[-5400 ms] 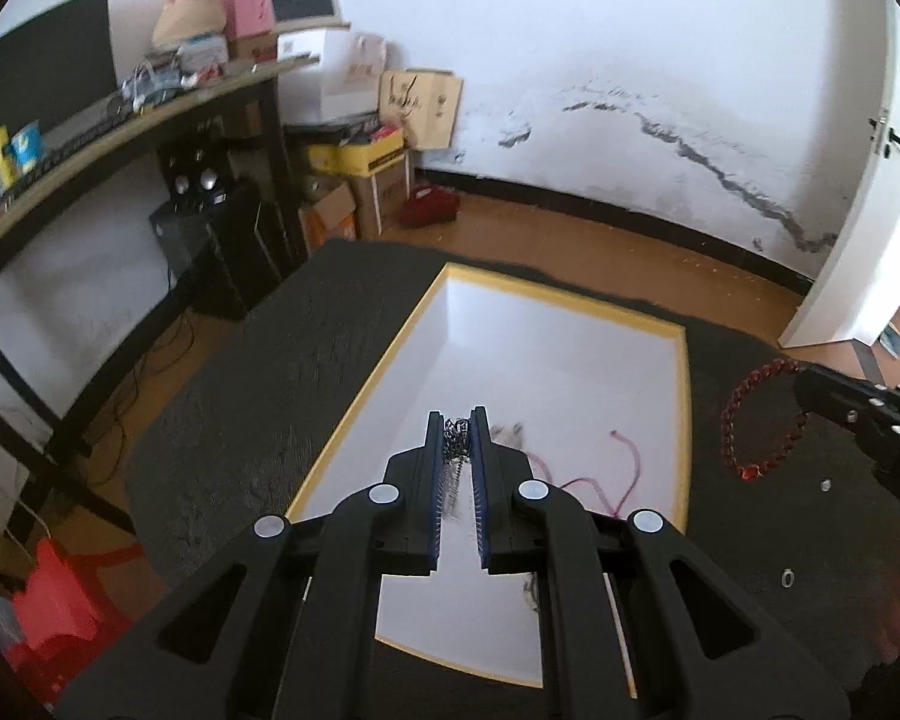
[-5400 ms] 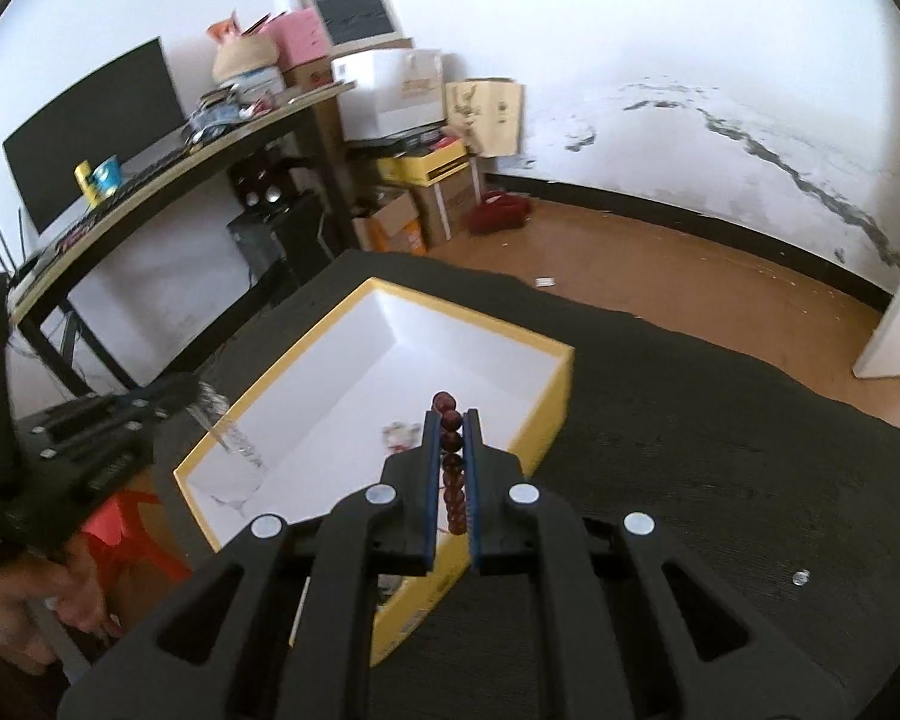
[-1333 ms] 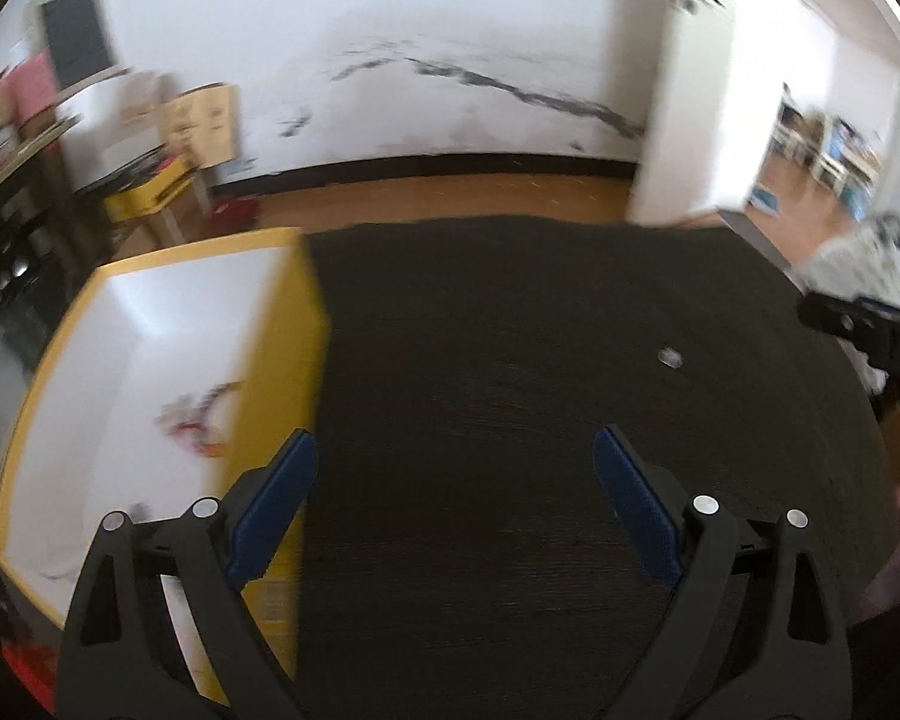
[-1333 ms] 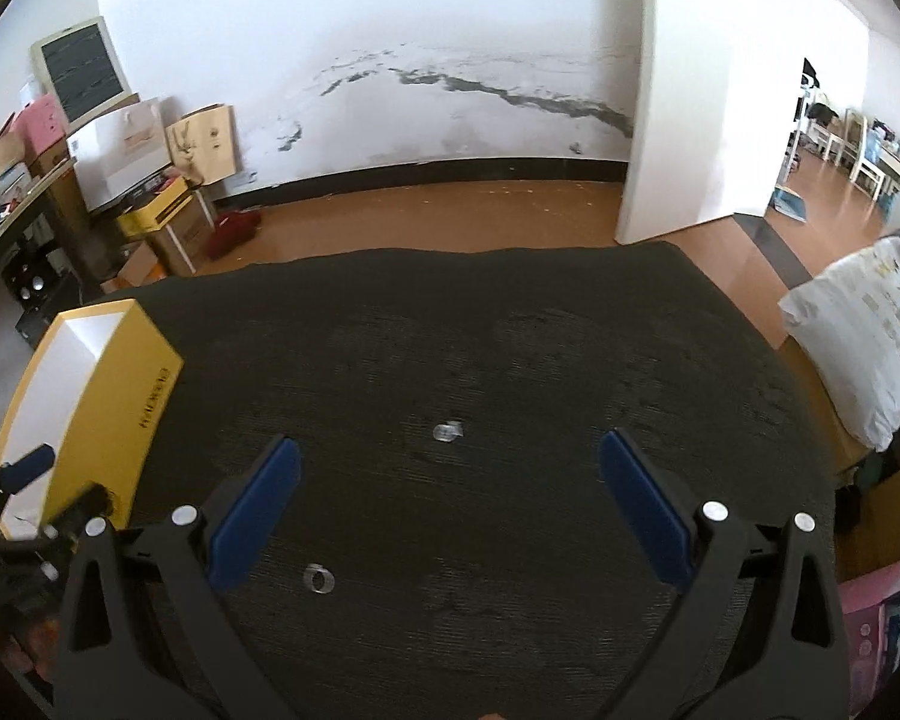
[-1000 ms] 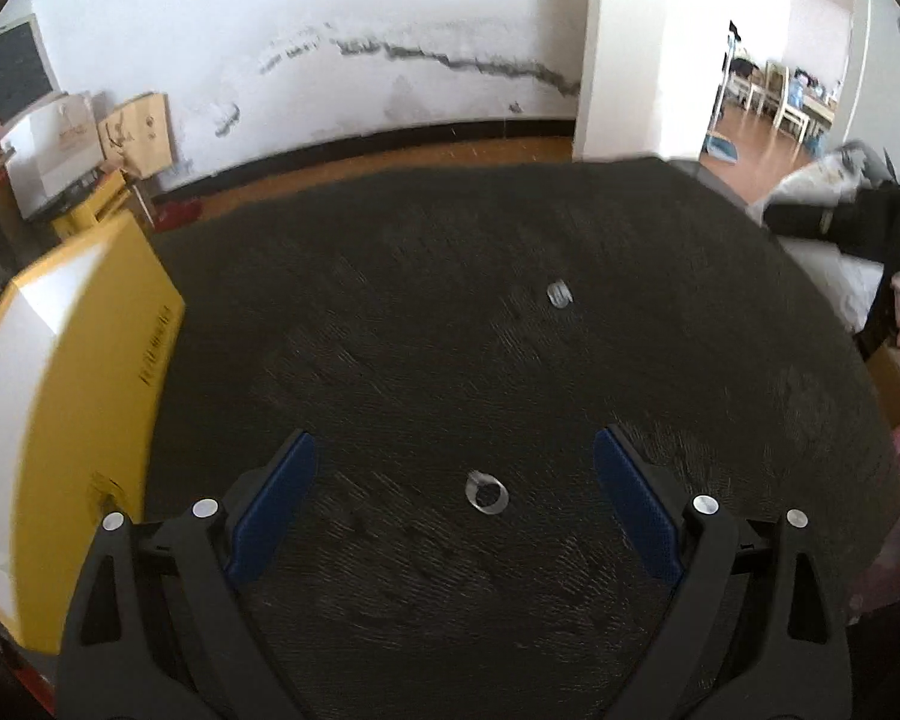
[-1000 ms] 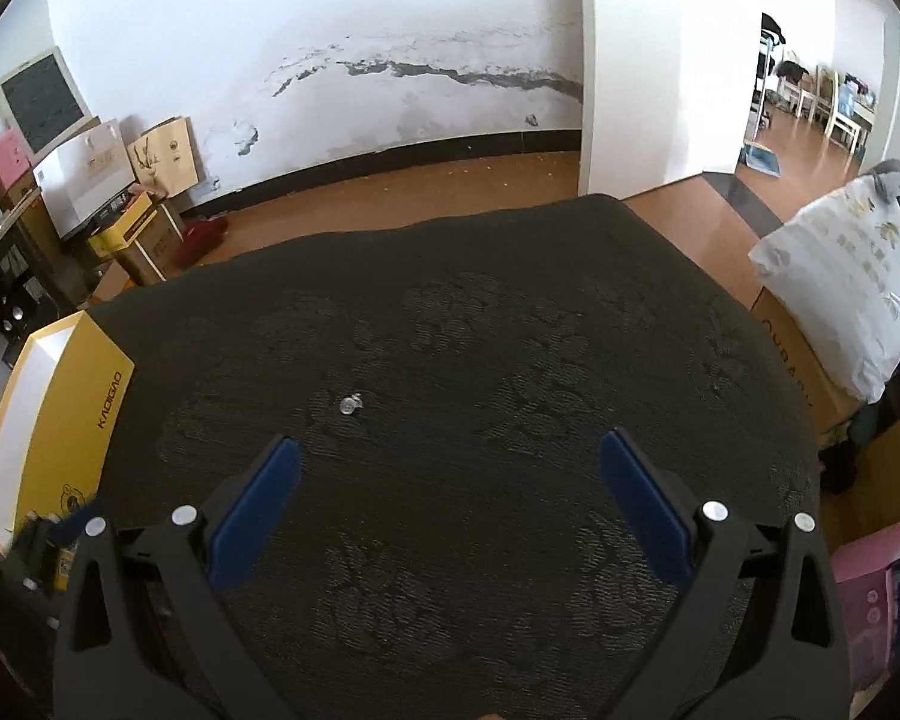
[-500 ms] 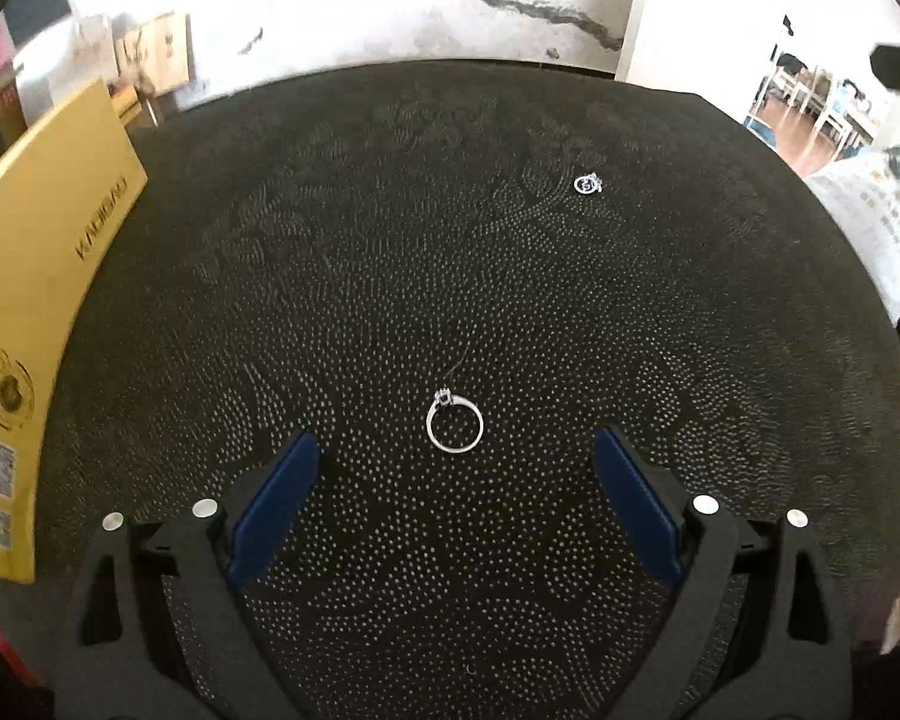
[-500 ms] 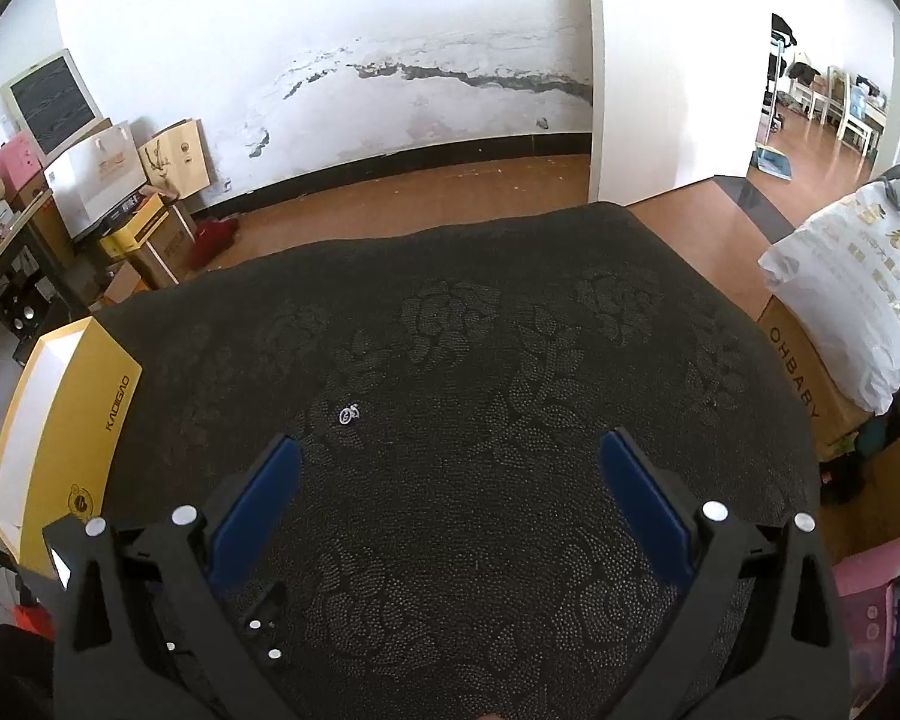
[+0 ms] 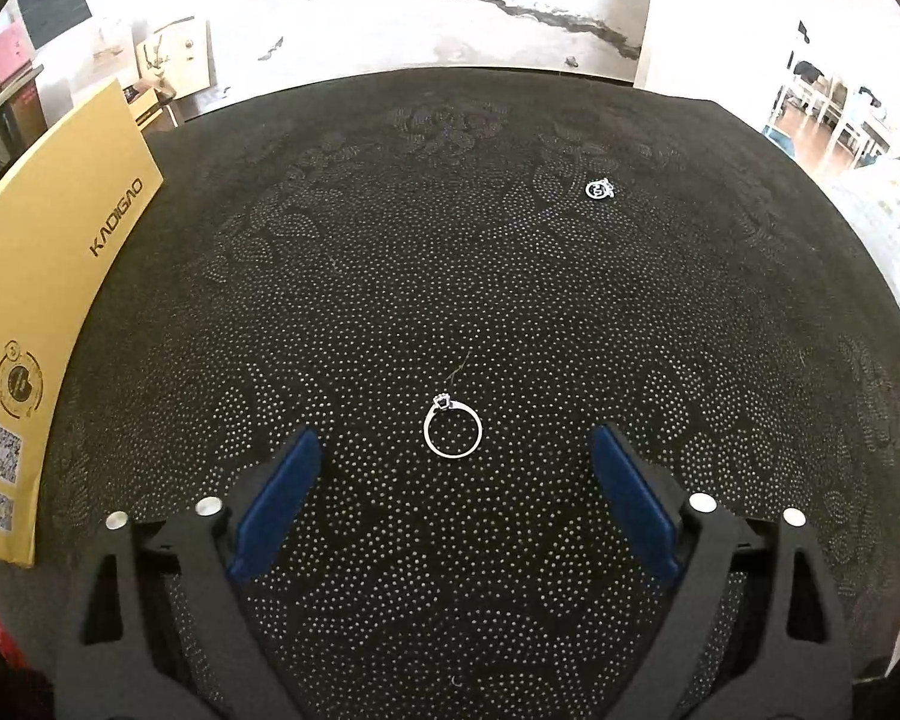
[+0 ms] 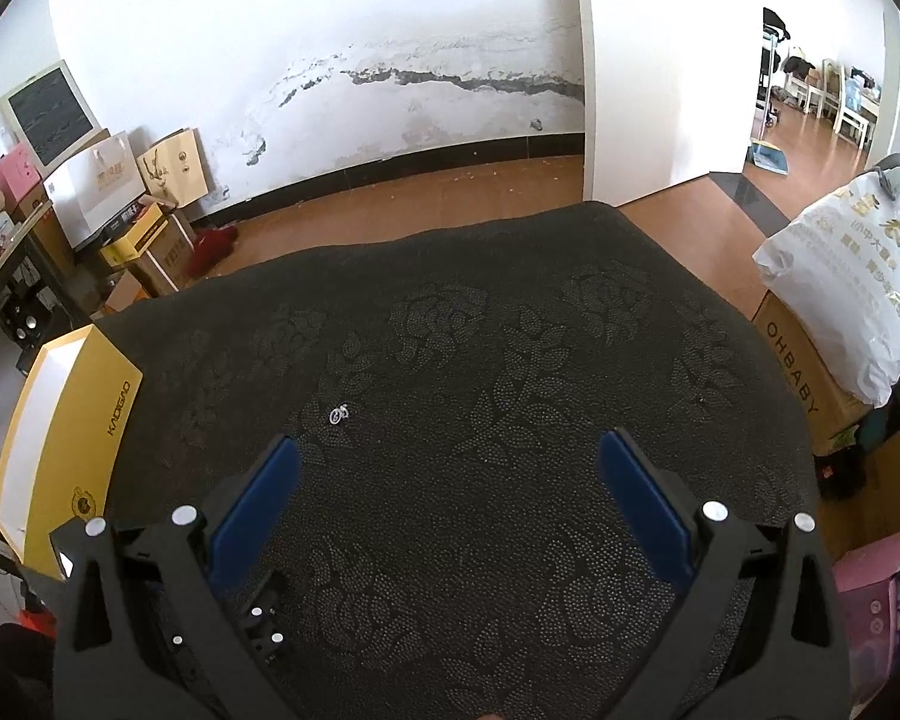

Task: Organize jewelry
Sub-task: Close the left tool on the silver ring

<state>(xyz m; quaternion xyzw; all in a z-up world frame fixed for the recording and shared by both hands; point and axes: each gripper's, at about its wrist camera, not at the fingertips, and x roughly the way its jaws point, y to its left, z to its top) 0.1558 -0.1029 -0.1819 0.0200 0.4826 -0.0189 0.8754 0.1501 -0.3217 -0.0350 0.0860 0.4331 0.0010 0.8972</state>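
1. A silver ring lies flat on the dark patterned cloth, between the wide-spread blue fingers of the left gripper.
2. A second small ring rests farther off.
3. The right gripper hangs above, jaws apart, empty.
4. A yellow box stands at left.

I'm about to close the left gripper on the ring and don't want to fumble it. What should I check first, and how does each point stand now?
1. Left gripper jaws open: ok.
2. Ring between the jaws, roughly centred: ok.
3. Ring lying flat on the dark cloth: ok.
4. Jaws low enough to pinch: cannot tell.
5. Right gripper open, empty, out of the way: ok.
6. Yellow box within reach: cannot tell.
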